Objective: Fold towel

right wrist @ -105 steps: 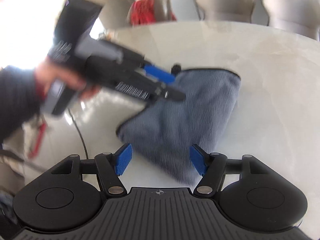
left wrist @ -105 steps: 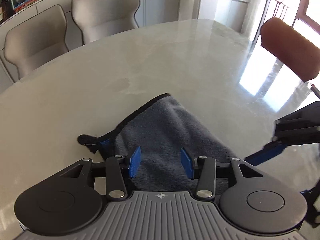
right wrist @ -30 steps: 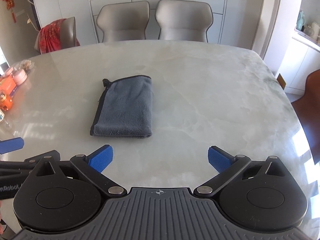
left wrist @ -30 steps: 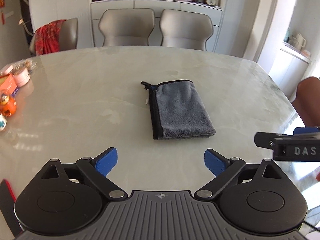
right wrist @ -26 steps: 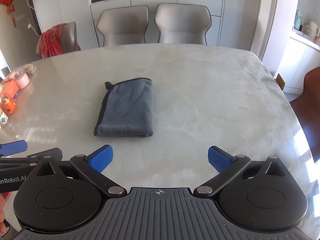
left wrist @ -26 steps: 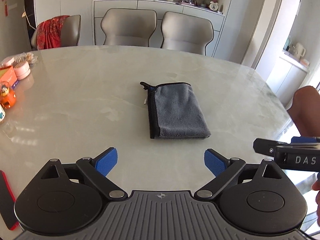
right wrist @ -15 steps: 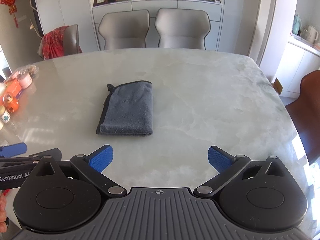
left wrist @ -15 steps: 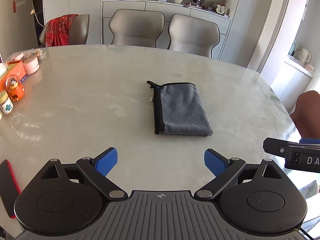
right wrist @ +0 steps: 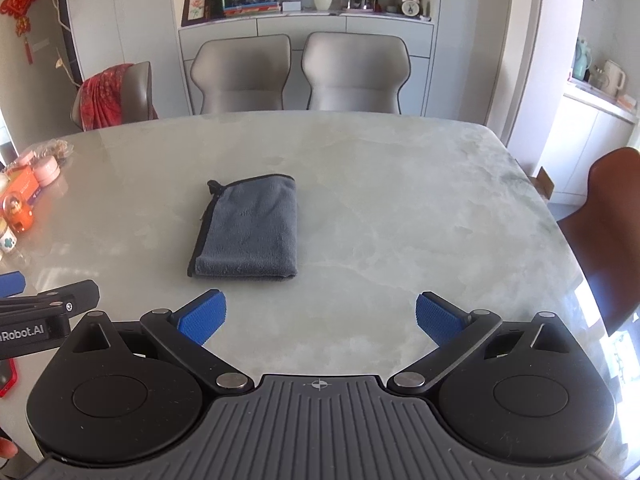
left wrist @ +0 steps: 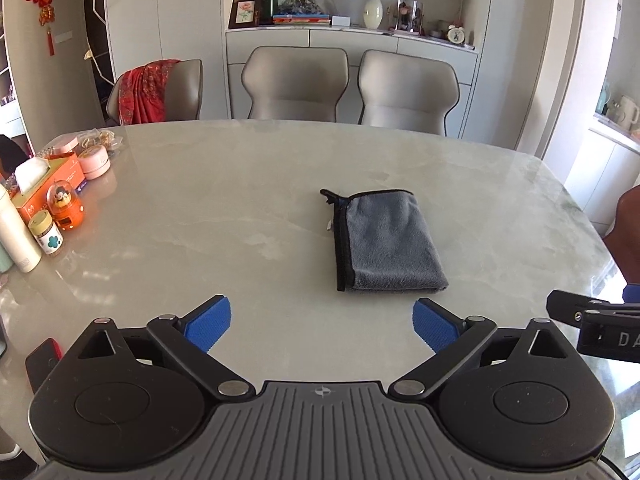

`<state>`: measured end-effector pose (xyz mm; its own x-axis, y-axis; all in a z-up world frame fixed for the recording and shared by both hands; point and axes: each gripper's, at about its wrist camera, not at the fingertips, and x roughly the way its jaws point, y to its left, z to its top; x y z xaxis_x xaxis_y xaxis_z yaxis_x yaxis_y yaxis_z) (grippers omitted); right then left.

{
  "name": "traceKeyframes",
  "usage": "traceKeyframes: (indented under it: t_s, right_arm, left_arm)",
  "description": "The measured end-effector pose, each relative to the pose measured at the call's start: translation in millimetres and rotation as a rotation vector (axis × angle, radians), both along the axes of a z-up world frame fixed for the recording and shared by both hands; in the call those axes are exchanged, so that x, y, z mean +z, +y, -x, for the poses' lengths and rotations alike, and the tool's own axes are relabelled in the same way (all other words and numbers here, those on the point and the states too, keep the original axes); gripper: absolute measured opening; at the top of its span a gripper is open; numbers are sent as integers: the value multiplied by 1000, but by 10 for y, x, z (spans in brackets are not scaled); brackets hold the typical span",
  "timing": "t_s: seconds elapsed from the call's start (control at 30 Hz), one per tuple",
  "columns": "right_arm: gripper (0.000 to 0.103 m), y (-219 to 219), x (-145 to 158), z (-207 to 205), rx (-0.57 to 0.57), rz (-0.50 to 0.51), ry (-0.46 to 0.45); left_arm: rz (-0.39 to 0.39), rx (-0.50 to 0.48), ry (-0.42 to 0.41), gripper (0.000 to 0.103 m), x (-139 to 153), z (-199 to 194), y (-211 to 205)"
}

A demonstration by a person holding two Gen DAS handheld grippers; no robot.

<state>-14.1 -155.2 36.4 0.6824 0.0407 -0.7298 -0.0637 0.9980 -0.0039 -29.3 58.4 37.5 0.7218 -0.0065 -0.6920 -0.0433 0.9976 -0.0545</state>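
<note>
A grey towel (left wrist: pixel 390 242) with black trim lies folded into a small rectangle on the marble table (left wrist: pixel 224 208); it also shows in the right wrist view (right wrist: pixel 250 230). My left gripper (left wrist: pixel 322 324) is open and empty, held back from the towel near the table's front edge. My right gripper (right wrist: pixel 320 318) is open and empty too, also well short of the towel. Each gripper's body shows at the edge of the other's view.
An orange tissue box (left wrist: pixel 48 178), small jars (left wrist: pixel 95 162), a white bottle (left wrist: pixel 16 236) and a toy (left wrist: pixel 66 204) crowd the table's left edge. A red phone (left wrist: pixel 42 360) lies near left. Grey chairs (left wrist: pixel 296 82) stand behind; a brown chair (right wrist: pixel 604 232) stands right.
Both grippers have let go of the towel, opened wide and pulled back toward the front edge. The towel lies still, folded.
</note>
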Motion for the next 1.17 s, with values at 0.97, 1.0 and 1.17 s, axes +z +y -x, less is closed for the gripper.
traceKeyframes:
  t_s: [0.97,1.0,1.17]
  right_arm:
    - [102,96,-82,29,25,36,40]
    - [102,93,-83,29,24,35,41]
    - [102,84,-89,19,23,29,44]
  left_arm:
    - [-40,14,19,101,-49,-15,40]
    - [-42,16,17,101,-48,-10,39]
    - [-56,21,17,101,-49,-14,37]
